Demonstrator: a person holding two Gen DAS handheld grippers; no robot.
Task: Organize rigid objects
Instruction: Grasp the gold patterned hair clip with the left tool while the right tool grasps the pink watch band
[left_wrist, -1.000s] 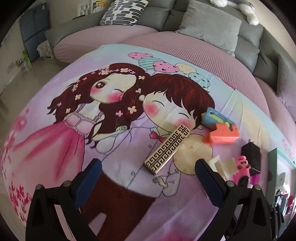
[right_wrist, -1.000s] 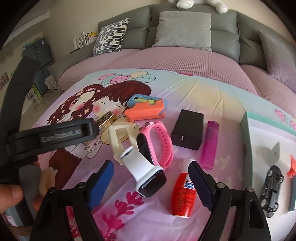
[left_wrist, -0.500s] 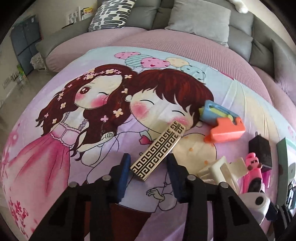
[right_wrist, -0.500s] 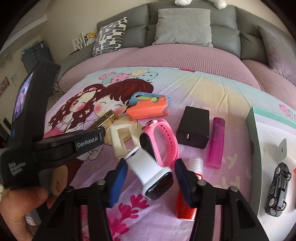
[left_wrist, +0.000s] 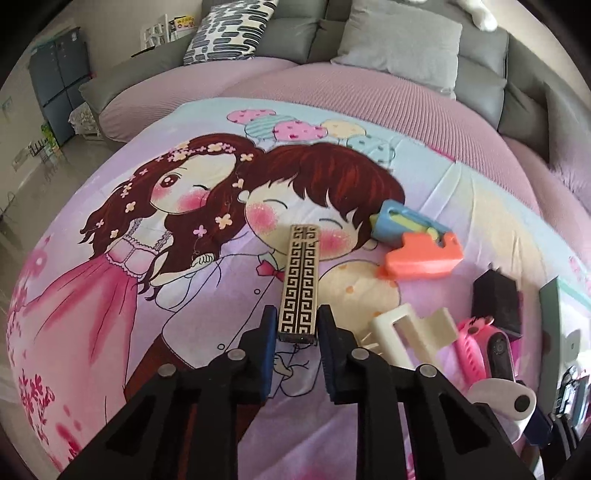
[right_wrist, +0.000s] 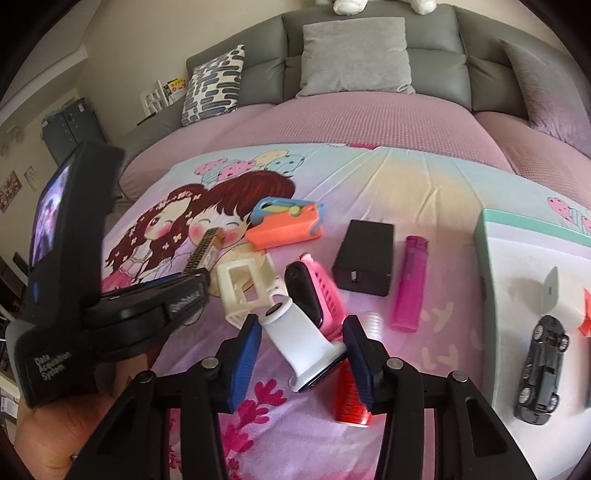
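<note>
Lower centre of the left wrist view: left tongs (left_wrist: 297, 334), whose jaws have just been closing, are clamped on the near end of the patterned bar (left_wrist: 300, 280).
Patterned bar: seen lying over the cartoon bedspread (left_wrist: 110, 295), pointing up the frame.
Right tongs (right_wrist: 301, 341): jaws just narrowed, pressed on the white smartwatch (right_wrist: 310, 341).
Pink band (right_wrist: 321, 291): found touching the watch's upper side.
Right edge: toy car (right_wrist: 541, 367) is set on a white tray (right_wrist: 517, 258).

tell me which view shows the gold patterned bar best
The left wrist view. The gold patterned bar fills the middle of the frame, its top pattern clear, its near end between the left gripper jaws. The right wrist view shows only a small, foreshortened piece sticking out past that gripper's body.
</note>
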